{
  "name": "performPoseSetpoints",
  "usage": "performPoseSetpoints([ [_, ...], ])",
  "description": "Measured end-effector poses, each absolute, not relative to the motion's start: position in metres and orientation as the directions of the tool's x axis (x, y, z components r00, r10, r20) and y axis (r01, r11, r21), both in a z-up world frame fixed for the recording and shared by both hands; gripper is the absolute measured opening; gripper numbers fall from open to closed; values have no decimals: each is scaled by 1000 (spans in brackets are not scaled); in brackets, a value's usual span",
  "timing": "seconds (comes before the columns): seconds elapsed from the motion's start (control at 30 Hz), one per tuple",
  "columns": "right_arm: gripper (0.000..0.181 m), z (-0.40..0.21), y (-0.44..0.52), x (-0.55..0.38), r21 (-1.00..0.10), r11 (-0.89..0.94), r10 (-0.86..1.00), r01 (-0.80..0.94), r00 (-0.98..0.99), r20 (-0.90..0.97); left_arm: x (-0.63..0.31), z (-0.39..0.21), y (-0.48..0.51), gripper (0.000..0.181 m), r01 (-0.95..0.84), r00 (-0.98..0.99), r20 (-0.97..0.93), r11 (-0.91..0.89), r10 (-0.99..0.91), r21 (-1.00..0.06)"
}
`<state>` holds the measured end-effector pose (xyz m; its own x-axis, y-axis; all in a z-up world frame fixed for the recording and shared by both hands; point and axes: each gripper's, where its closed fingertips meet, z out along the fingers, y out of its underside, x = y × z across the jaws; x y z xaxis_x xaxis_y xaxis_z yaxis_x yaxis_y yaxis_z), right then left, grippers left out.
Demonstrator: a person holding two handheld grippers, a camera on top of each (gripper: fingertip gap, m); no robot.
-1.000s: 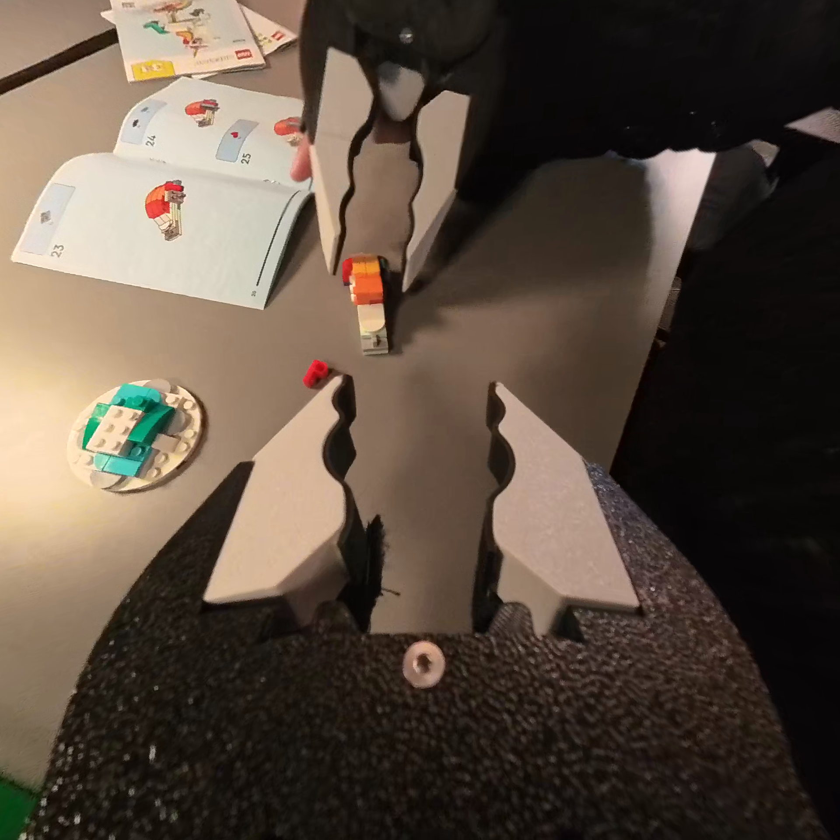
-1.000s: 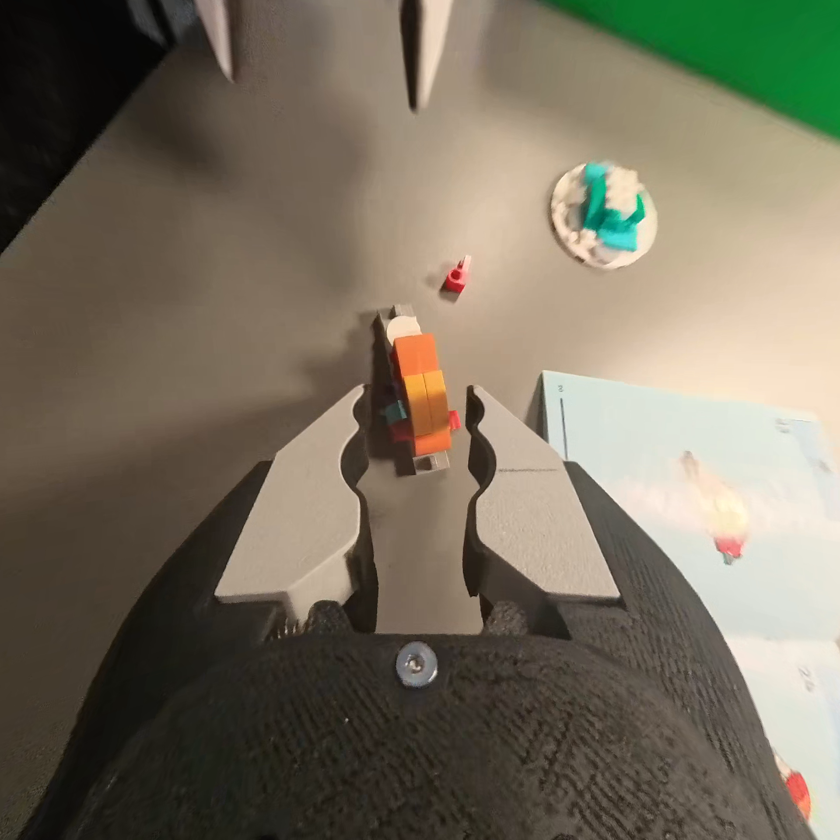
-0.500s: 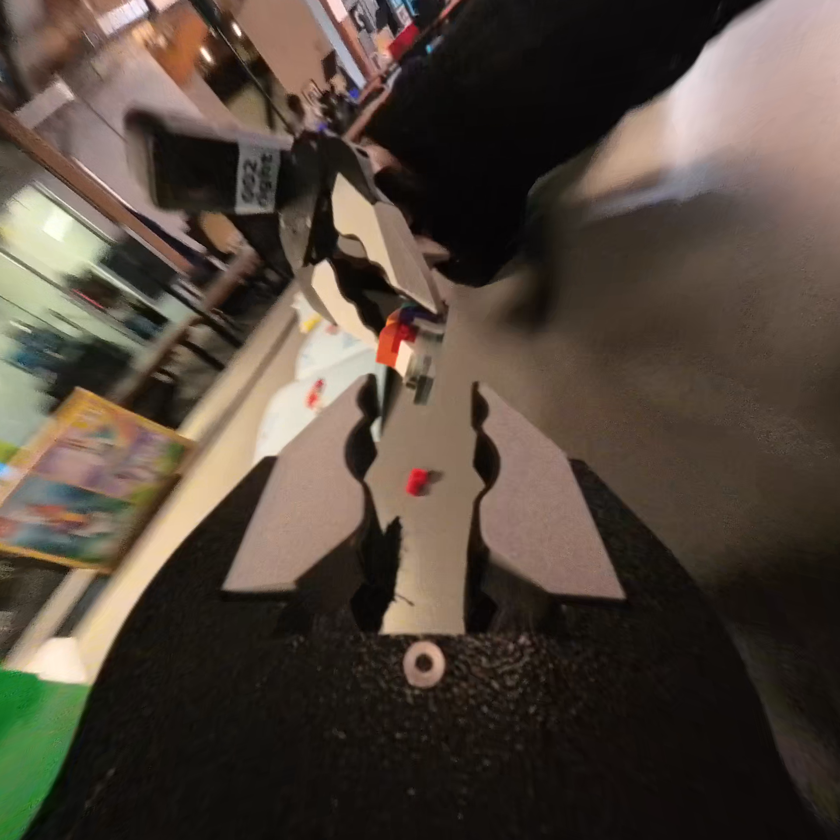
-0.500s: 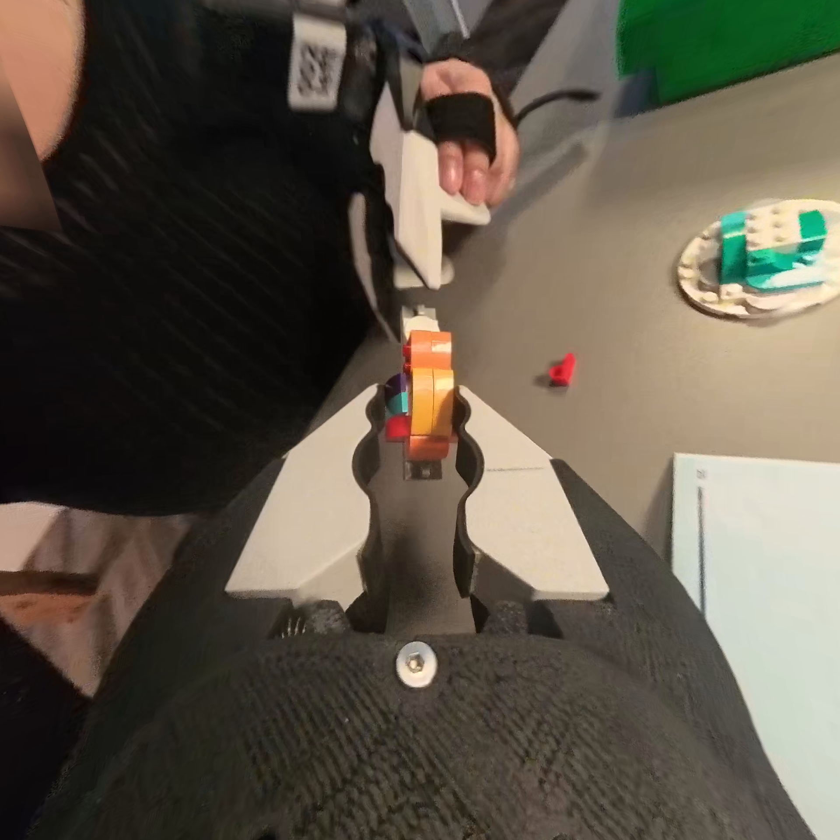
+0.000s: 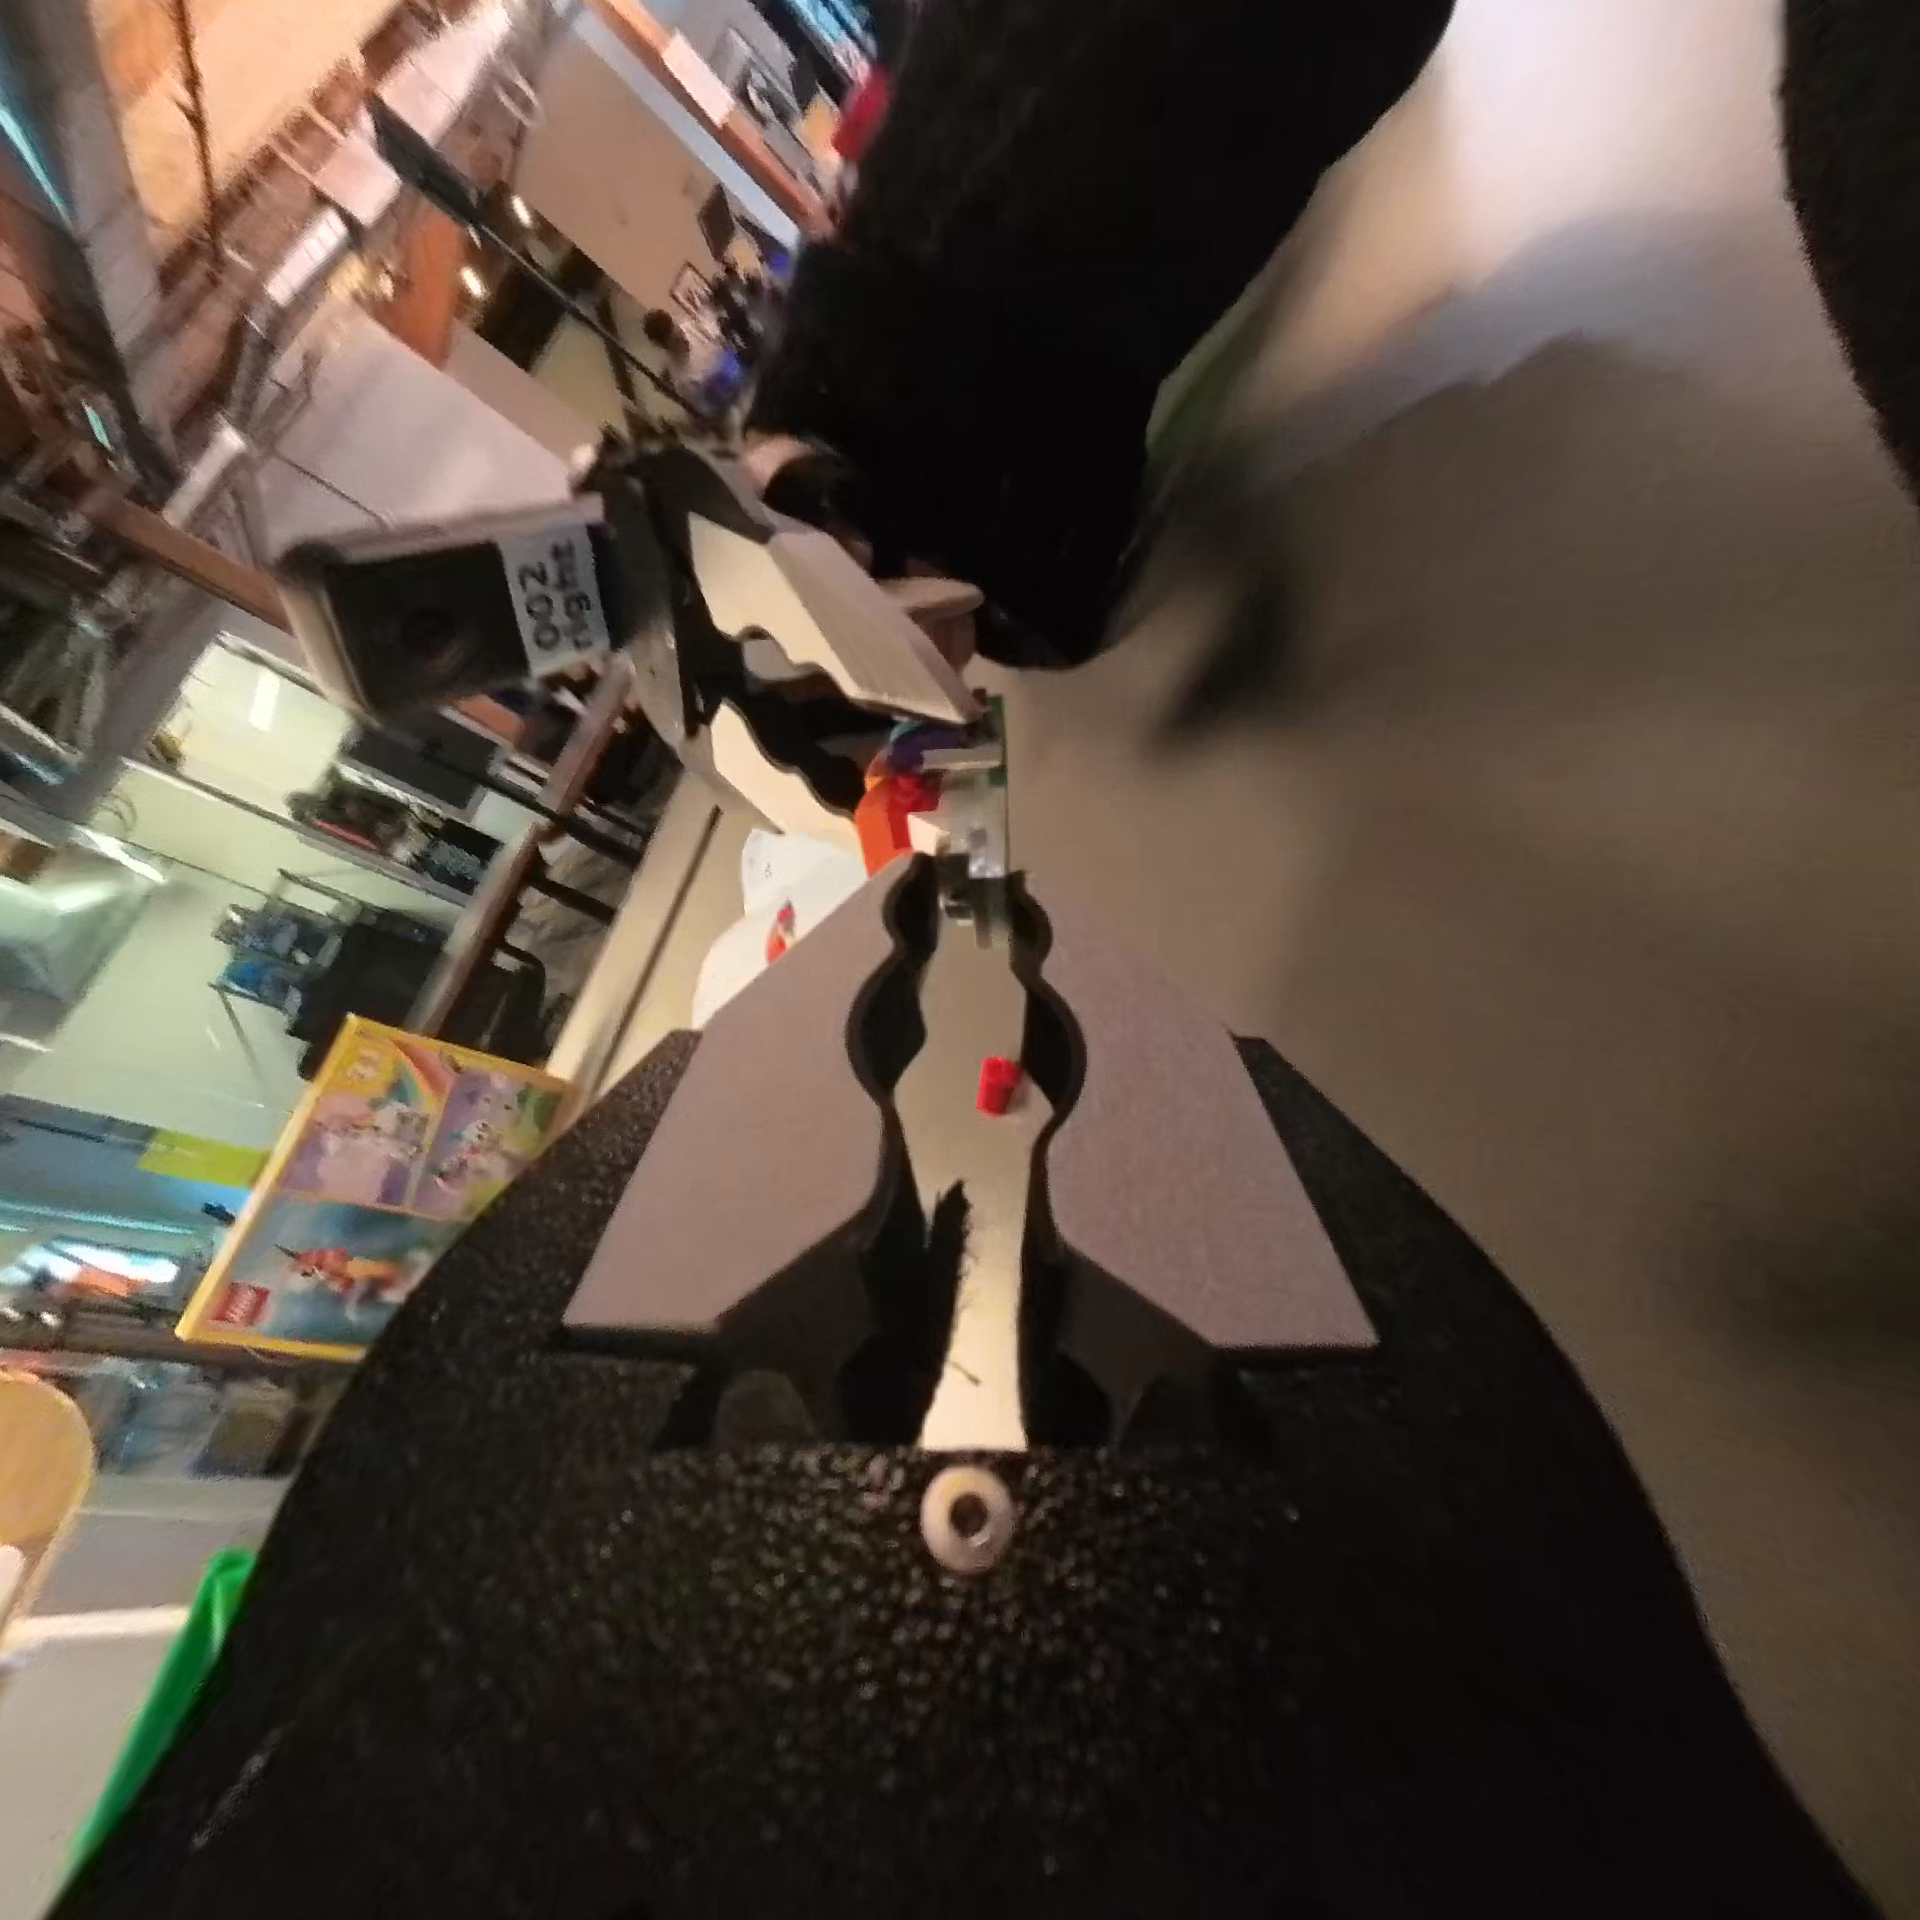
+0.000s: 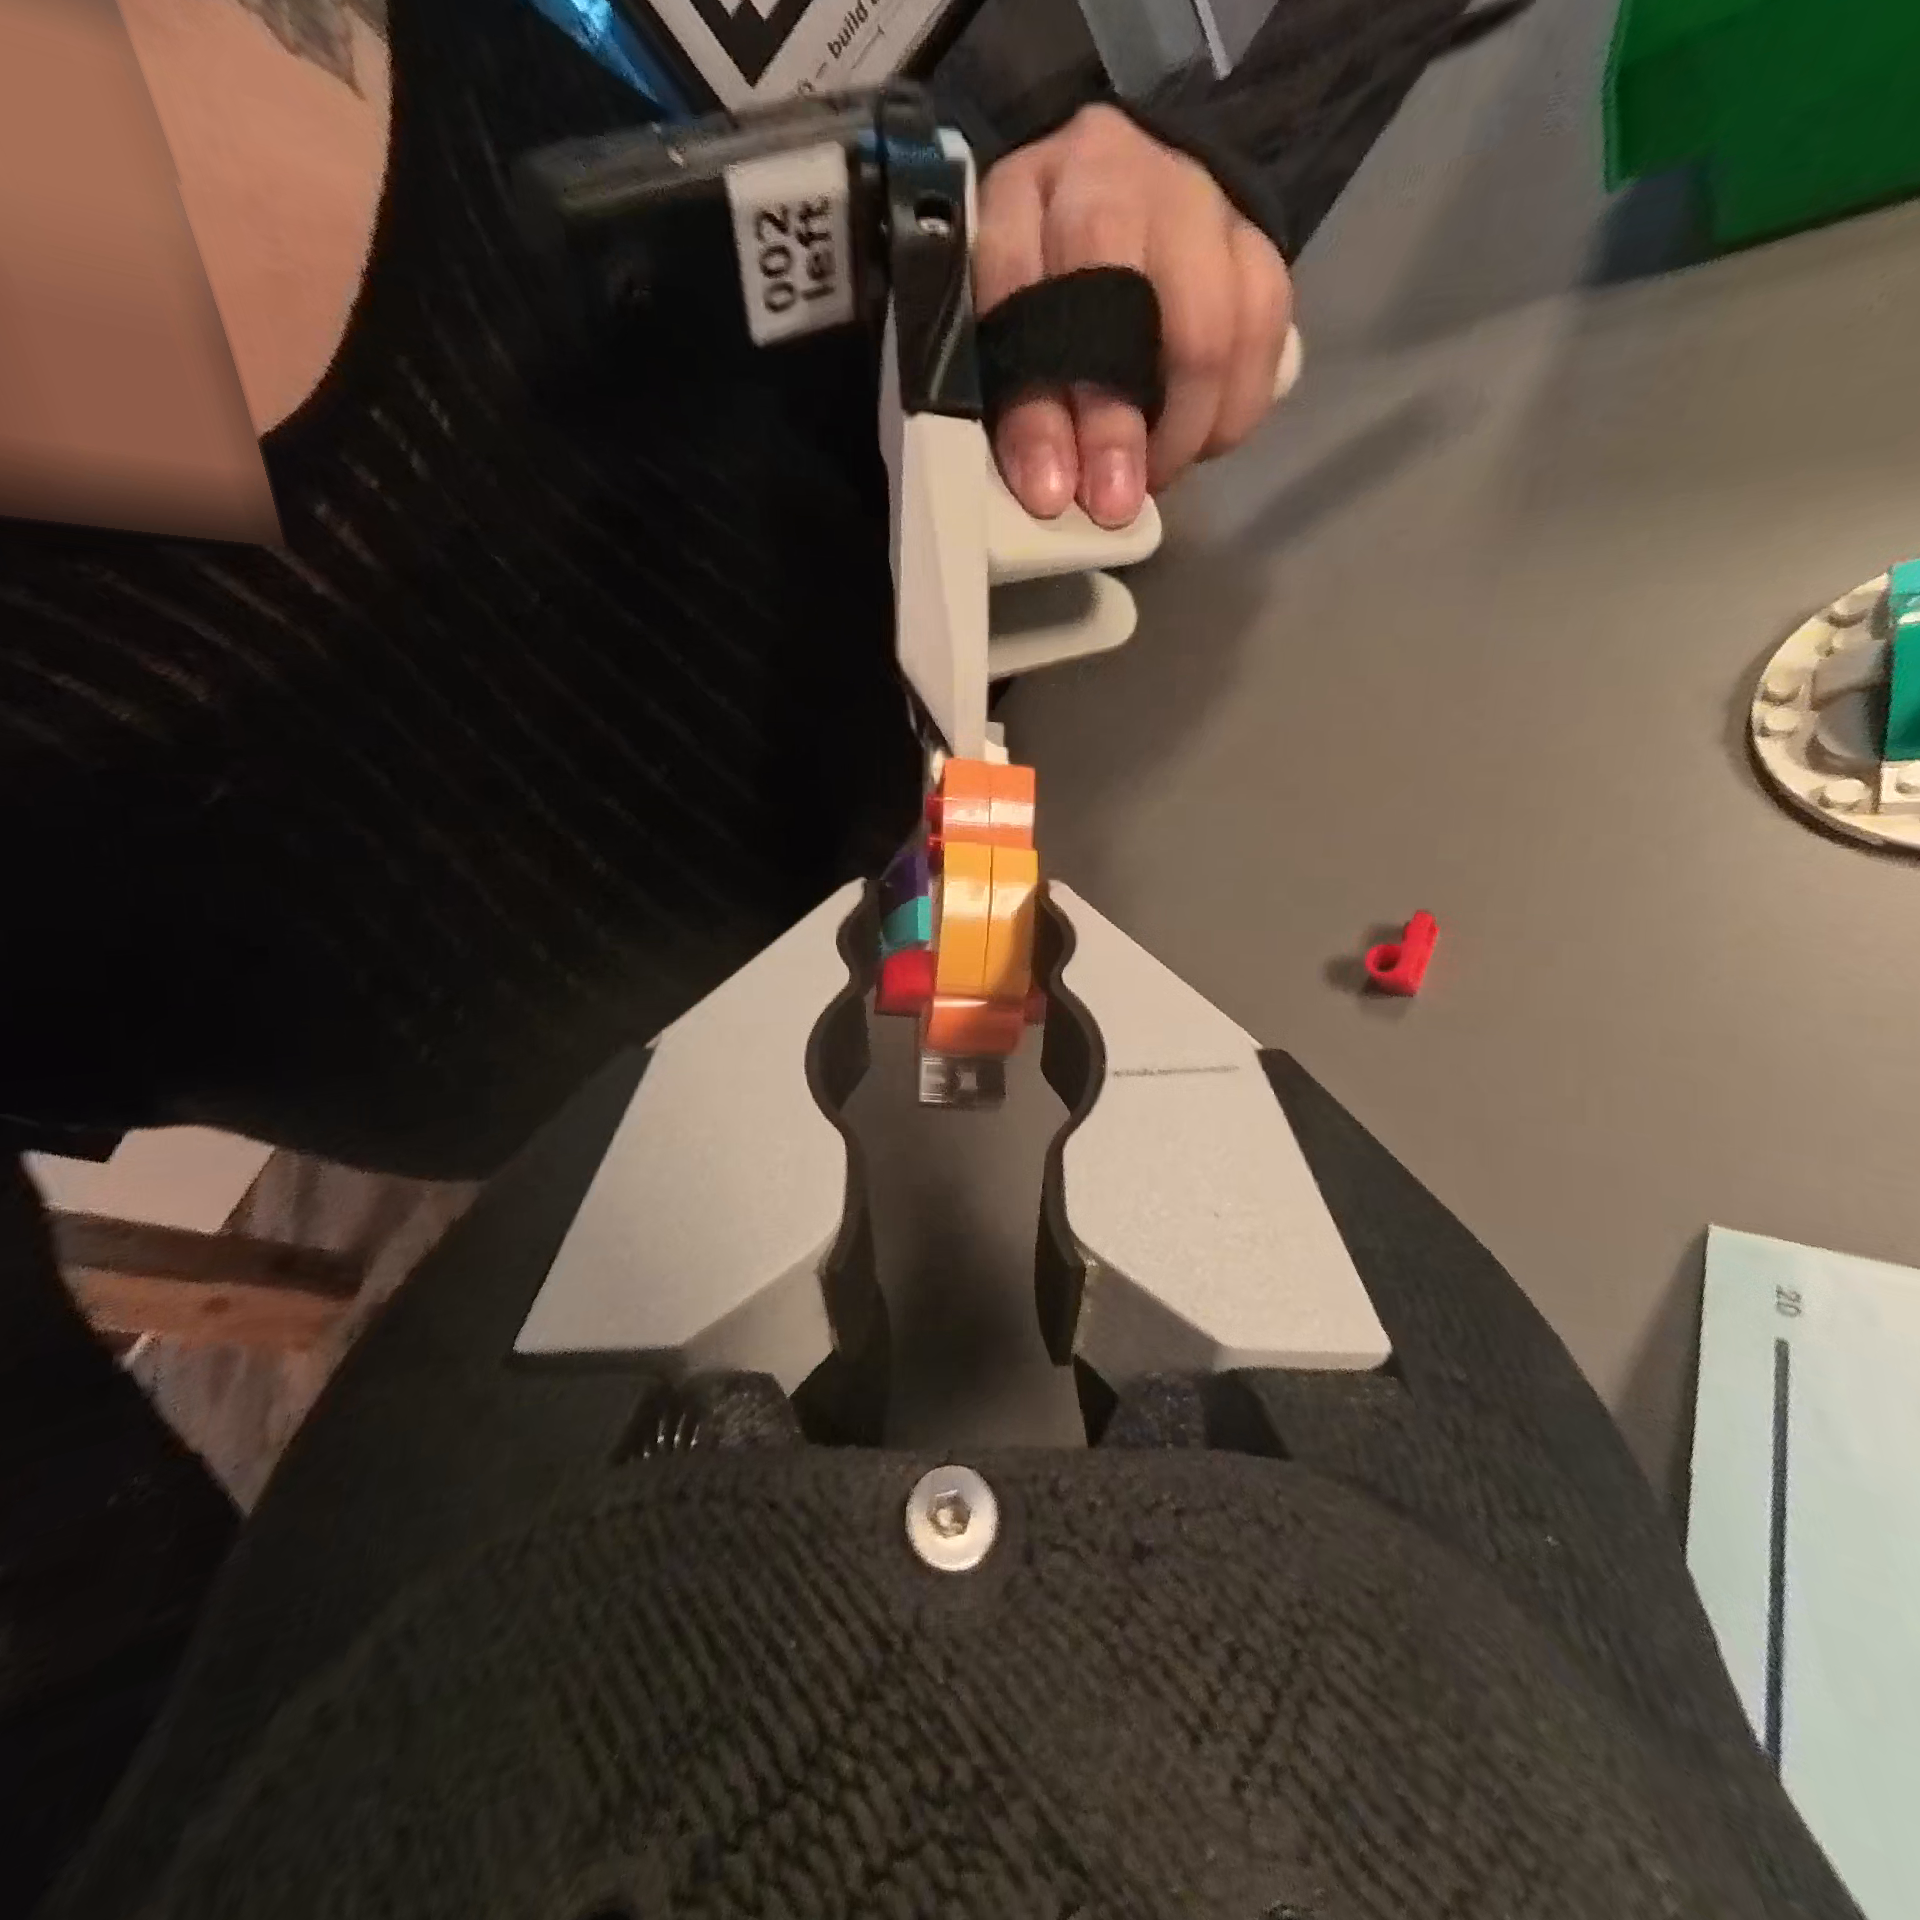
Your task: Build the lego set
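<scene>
Clutter: red piece [image 6: 1403, 954], booklet [image 6: 1829, 1538], round base [image 6: 1797, 727]; dark sleeve [image 6: 468, 727] possibly crowding.

A yellow-edged toy box [image 5: 374, 1195] is leaning upright past the table's far edge, shelves [image 5: 343, 790] are blurring behind it, and a green block [image 6: 1766, 114] is sitting on the grey table [image 6: 1455, 623].

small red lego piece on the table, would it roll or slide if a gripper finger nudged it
The small red lego piece looks blocky with a flat tab, so it would probably skid rather than roll. It lies alone on the smooth grey table, so a nudge likely sends it sliding. Being tiny, it may twist or flip out of wide fingers.
</scene>
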<state>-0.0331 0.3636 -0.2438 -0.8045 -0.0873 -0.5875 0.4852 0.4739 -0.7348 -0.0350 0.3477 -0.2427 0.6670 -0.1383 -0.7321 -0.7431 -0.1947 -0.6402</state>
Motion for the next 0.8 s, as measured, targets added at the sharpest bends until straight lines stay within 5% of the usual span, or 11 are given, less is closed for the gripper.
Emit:
performPoseSetpoints([
  [0.23,37,-268,376,-89,-792,433,363,430,-887,-284,-79,-244,314,11,-625,715,-696,-387,65,-678],
  [0.33,21,-289,385,-104,-773,454,587,443,-802,-115,-98,-242,295,10,-538,737,-650,-423,185,-729],
  [0.6,26,-292,366,-95,-823,426,729,376,-681,66,-126,-231,276,10,-437,738,-569,-387,363,-812],
  [0.8,24,-291,369,-96,-850,293,817,437,-577,-15,-131,-196,308,10,-415,797,-431,-135,422,-900],
])
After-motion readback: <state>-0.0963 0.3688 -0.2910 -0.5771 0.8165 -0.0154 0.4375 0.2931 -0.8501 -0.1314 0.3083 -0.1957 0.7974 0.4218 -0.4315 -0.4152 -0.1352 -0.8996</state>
